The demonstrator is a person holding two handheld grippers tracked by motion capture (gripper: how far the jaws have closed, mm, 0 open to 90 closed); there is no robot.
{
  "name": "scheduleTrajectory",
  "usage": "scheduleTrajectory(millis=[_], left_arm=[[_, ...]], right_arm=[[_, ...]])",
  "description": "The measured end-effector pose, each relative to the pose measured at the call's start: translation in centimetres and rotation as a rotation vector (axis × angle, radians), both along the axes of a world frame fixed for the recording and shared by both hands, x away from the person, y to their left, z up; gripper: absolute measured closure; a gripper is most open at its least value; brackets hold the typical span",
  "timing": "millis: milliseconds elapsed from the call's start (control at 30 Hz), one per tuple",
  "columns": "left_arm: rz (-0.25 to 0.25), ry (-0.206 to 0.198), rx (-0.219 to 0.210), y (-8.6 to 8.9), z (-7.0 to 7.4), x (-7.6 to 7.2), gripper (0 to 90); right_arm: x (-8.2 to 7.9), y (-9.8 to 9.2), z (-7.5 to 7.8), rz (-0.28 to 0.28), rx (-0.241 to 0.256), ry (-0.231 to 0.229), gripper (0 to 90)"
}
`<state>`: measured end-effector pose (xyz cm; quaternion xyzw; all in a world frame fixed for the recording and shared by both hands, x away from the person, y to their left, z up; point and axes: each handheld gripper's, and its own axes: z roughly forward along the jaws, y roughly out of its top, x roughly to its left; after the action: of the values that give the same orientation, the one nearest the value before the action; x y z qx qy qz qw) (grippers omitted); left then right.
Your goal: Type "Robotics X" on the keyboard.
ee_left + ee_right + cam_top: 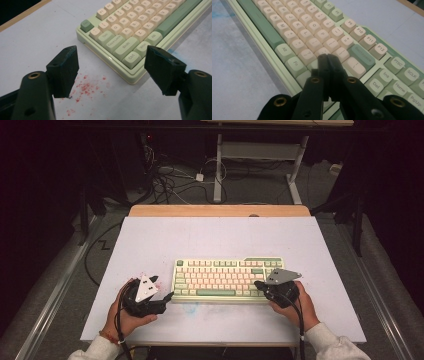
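A pale green keyboard [227, 280] with cream and green keys lies in the middle of the white table [150, 245]. My left gripper [167, 296] rests near the keyboard's front left corner [130, 75], jaws wide open with nothing between them [112, 70]. My right gripper [259, 284] hovers over the keyboard's right end, jaws pressed together [327, 58] above the keys near the right Shift area. Nothing is held in it. A hand grips each tool.
Red specks [86, 86] stain the table just left of the keyboard, and a faint blue smear [192, 307] lies in front of it. A wooden strip [220, 210] edges the table's far side. Cables [170, 180] and desk legs lie beyond.
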<state>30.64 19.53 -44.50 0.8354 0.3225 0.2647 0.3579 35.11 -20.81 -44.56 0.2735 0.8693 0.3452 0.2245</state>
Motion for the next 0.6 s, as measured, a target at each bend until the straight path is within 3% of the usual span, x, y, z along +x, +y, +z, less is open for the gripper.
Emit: scheduleTrajectory(millis=[200,300,367,533,600], left_arm=[[-0.01,-0.001,0.004,-0.25,0.09,0.09,27.2],[-0.009,0.011,-0.004,-0.34,0.16,0.03,32.1],[-0.027,0.002,-0.004,-0.44,0.34,0.12,44.0],[-0.051,0.045,-0.039,-0.42,0.81,0.43,72.4],[-0.06,0.052,-0.034,-0.51,0.92,0.57,83.6]], right_arm=[[0.29,0.07,-0.46,-0.01,-0.015,0.01,90.0],[0.36,0.03,-0.55,-0.016,-0.016,0.01,90.0],[0.39,0.03,-0.6,-0.018,-0.016,0.014,90.0],[0.53,-0.1,-0.85,-0.016,-0.018,0.027,90.0],[0.52,-0.14,-0.88,-0.017,-0.015,0.029,90.0]])
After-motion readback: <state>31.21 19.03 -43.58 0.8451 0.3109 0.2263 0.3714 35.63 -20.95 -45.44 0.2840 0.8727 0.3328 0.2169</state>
